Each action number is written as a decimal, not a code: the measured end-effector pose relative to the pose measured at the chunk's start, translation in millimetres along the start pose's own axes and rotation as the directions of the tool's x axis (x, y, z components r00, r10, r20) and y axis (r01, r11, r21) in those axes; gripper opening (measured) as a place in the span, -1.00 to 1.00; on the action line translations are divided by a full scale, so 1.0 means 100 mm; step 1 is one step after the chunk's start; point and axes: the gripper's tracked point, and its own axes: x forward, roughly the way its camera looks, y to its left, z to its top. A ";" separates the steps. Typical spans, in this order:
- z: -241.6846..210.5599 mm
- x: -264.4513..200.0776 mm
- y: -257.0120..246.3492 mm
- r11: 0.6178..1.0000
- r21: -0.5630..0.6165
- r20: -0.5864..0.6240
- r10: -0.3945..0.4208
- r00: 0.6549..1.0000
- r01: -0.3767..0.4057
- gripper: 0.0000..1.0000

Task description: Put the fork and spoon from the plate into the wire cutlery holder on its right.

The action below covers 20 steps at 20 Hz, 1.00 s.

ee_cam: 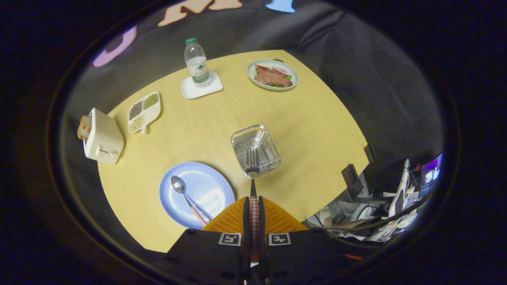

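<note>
My gripper (254,206) is shut on the fork (252,162) by its red checked handle, which runs between the two orange fingers (231,219). The fork's tines reach forward over the near rim of the wire cutlery holder (273,147), a silver basket just ahead of the fingers. The spoon (186,194) lies on the blue plate (214,186), left of the fingers and left of the holder, bowl pointing away and its checked handle toward me.
A round wooden table (309,118) carries a toaster (103,137) and a divided snack dish (143,112) at the left, a water bottle (197,63) on a white coaster and a plate of food (272,75) at the back. Cluttered equipment and cables (388,206) lie off the table's right edge.
</note>
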 end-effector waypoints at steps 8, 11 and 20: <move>0.17 0.56 0.06 0.998 -0.058 -0.211 0.020 0.977 -0.033 -0.78; 0.23 0.72 0.08 0.994 -0.098 -0.262 0.021 0.965 -0.048 -0.78; 0.36 0.78 0.07 0.991 -0.107 -0.254 0.047 0.966 -0.076 -0.65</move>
